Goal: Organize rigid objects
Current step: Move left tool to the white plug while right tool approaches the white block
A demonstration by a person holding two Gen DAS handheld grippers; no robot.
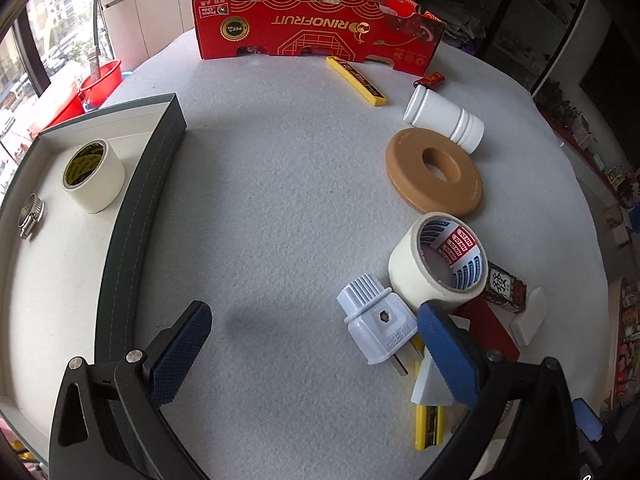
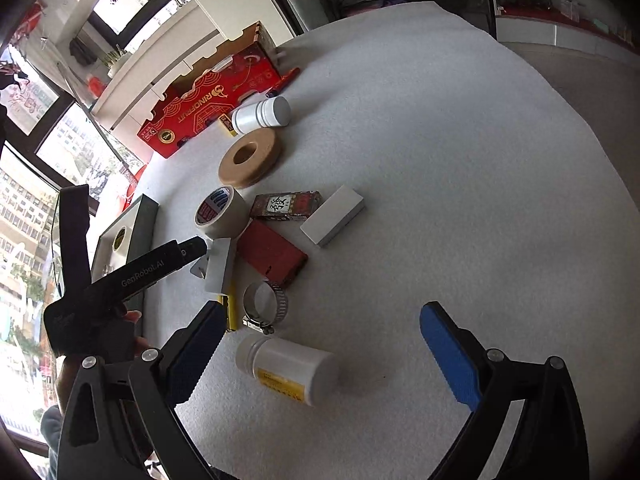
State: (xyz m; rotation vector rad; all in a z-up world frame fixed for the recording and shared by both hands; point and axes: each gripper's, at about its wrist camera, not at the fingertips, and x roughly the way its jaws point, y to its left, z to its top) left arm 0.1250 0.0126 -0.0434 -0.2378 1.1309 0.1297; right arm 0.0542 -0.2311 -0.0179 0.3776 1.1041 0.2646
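Left gripper (image 1: pixel 312 344) open over felt; white plug (image 1: pixel 376 326) beside right finger, possibly touching.

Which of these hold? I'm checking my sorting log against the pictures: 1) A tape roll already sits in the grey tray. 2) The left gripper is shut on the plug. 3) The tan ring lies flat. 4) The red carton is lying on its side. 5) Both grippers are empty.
1) True: a tape roll stands in the grey tray.
2) False: the left gripper is open, the plug lies on the table.
3) True: the tan ring lies flat.
4) False: the red carton stands upright.
5) True: the right gripper is open too.
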